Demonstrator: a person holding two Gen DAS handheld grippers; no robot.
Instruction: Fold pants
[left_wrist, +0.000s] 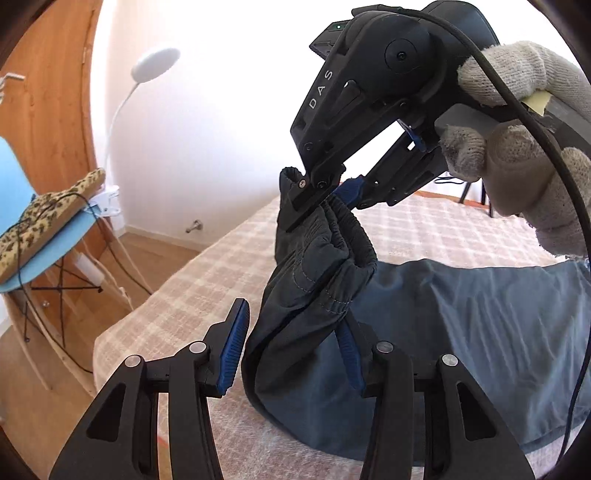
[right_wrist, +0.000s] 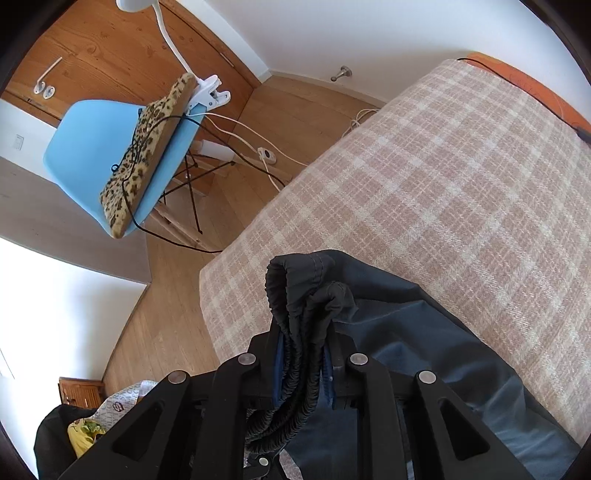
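Small room, white walls, light wood floor (right_wrist: 173, 332), a wooden door (right_wrist: 110, 48) in the corner. Work surface is a bed under a beige-and-cream checked blanket (right_wrist: 461, 192), filling most of the right wrist view.

The pants (left_wrist: 480, 314), dark slate blue, lie on the near part of the blanket; most of the fabric rests spread and creased on it, while the elastic waistband (left_wrist: 354, 236) is lifted clear of the surface and bunched.

Beside the bed stands a light blue chair (right_wrist: 88, 147) on thin legs, with a leopard-print cushion (right_wrist: 147, 147) lying across its seat. A white clip lamp (right_wrist: 210, 92) is clamped at the chair's edge, its gooseneck rising to a round white head. Black and white cables trail over the cushion and floor.

Right gripper (left_wrist: 325, 201), held in a grey knit-gloved hand (left_wrist: 524, 155), is pinched down on the gathered waistband; in its own wrist view the ruched elastic sits squeezed between the blue pads (right_wrist: 280, 373).

Left gripper (left_wrist: 291, 347) stands wide, jaws well apart. A hanging fold of the pants drops between them, against or just in front of the right-hand blue pad; the other pad is clear of the cloth. Not clamped on anything.

A small metal doorstop (right_wrist: 341, 72) sits at the skirting board.
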